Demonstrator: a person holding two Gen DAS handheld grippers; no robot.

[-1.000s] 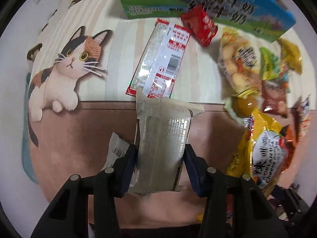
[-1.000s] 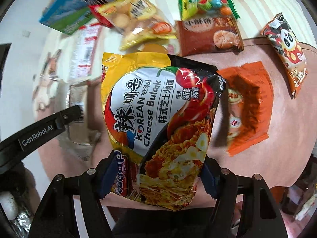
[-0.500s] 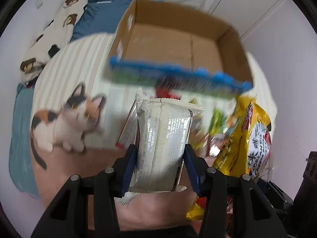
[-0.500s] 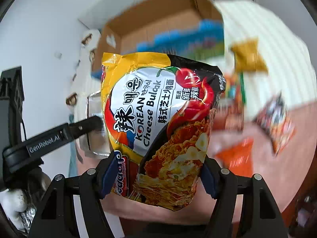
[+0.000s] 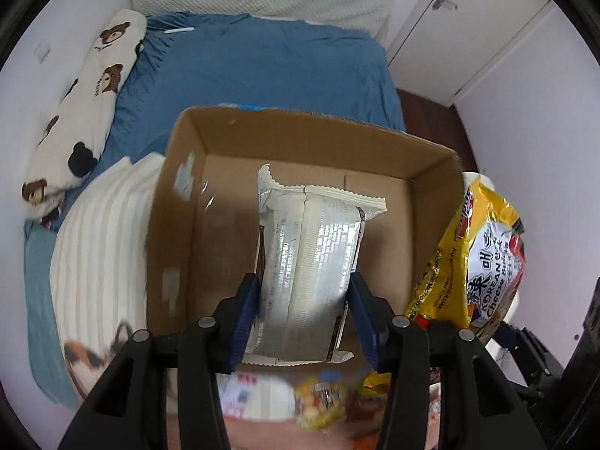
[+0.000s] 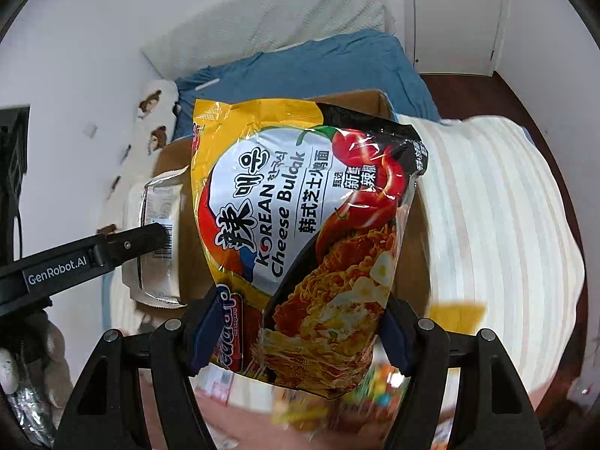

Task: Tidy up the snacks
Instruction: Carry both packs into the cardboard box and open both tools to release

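My left gripper (image 5: 305, 311) is shut on a silvery white snack pack (image 5: 311, 262) and holds it above the open cardboard box (image 5: 180, 202), whose brown floor shows bare around the pack. The yellow Korean cheese noodle bag (image 5: 483, 258) hangs at the box's right wall. In the right wrist view my right gripper (image 6: 300, 333) is shut on that noodle bag (image 6: 300, 217), which hides most of the box (image 6: 410, 258). The left gripper's black finger (image 6: 127, 243) and its silvery pack (image 6: 159, 240) show at the left.
The box stands on a bed with a blue sheet (image 5: 262, 63) and a cream striped blanket (image 5: 101, 240) with a cat print. A bear-print pillow (image 5: 82, 105) lies at the left. Several blurred snack packets (image 5: 322, 401) lie below the box. White cupboard doors (image 5: 468, 26) stand at the back right.
Both grippers have risen and swung from the snacks on the blanket towards the box. The left one now hangs over the box's inside, the right one beside it. Both grips are unchanged.
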